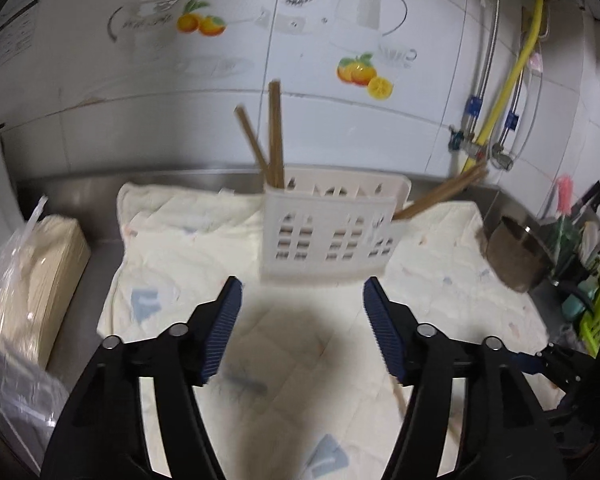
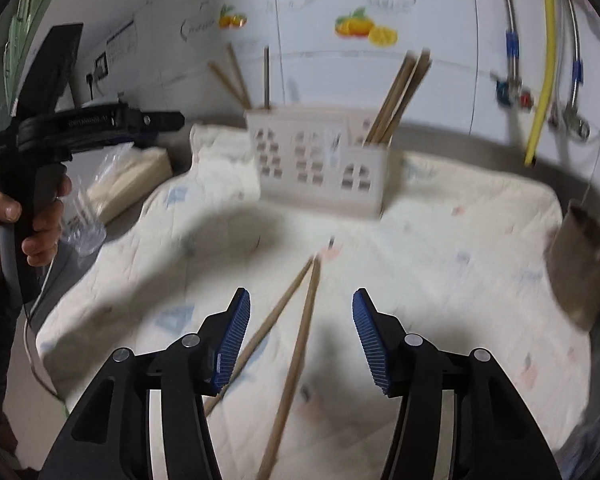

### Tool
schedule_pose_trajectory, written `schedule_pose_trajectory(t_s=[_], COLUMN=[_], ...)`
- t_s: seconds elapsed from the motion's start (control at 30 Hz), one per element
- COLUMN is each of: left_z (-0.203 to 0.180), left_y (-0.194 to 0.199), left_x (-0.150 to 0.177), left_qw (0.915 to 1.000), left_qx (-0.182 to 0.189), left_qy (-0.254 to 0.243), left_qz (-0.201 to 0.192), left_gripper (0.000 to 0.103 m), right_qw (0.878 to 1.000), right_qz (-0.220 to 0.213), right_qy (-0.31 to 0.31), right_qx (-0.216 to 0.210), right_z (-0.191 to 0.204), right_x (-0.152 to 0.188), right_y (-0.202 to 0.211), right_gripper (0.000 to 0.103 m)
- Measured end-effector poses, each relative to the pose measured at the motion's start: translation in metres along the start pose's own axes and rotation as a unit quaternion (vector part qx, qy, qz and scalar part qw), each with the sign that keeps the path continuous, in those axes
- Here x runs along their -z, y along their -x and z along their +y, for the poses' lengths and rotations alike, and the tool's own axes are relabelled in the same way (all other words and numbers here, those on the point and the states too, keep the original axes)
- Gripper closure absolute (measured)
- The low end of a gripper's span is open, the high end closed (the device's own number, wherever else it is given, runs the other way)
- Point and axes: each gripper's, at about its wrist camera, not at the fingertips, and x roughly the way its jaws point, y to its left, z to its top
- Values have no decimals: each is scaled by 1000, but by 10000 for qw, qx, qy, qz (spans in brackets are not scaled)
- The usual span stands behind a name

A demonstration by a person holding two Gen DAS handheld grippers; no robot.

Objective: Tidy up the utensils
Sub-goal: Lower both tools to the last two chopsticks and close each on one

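A white perforated utensil holder stands on a cream cloth, with wooden chopsticks upright in its left end and more chopsticks leaning out at its right end. My left gripper is open and empty, short of the holder. In the right wrist view the holder is ahead. Two loose chopsticks lie on the cloth between the fingers of my right gripper, which is open just above them. The left gripper shows at the left, held in a hand.
A bagged stack of tan paper lies left of the cloth. A metal pot stands at the right, with a green rack of kitchen tools behind it. A tiled wall with pipes and a yellow hose is behind.
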Motion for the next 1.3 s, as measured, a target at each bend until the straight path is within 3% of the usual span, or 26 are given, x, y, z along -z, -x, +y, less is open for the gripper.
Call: schedule_pose_trajectory(t_s=[0.03,0.2,0.33,0.57,0.83,1.3], left_z=[0,2,1,2,10,2], left_y=[2,9,11,14,13,10], left_x=[7,33,49,71,88,112], left_qw=[10000,9995,9990,9977,9959,9947], left_qx=[-88,-289,-370,-547,-657,-611], left_qy=[1,114,170,279,432,361], left_qz=[16,84,161,294,457,749], left_gripper=[26,11,5,5,5,5], right_qw=[10000,9992,9984,9966,9945,9929], right_qz=[62,367,478,571,691,770], right_qy=[-29,-151,-306,-538,-708,-894], right_qx=[-15,-25,-84,-242,-332,-153], right_z=[2,7,10,15,16,10], right_x=[6,33,45,61,72,79], right_y=[-2,-12,-14,-11,-13,-17], right_gripper=[51,51,47,48,65,84])
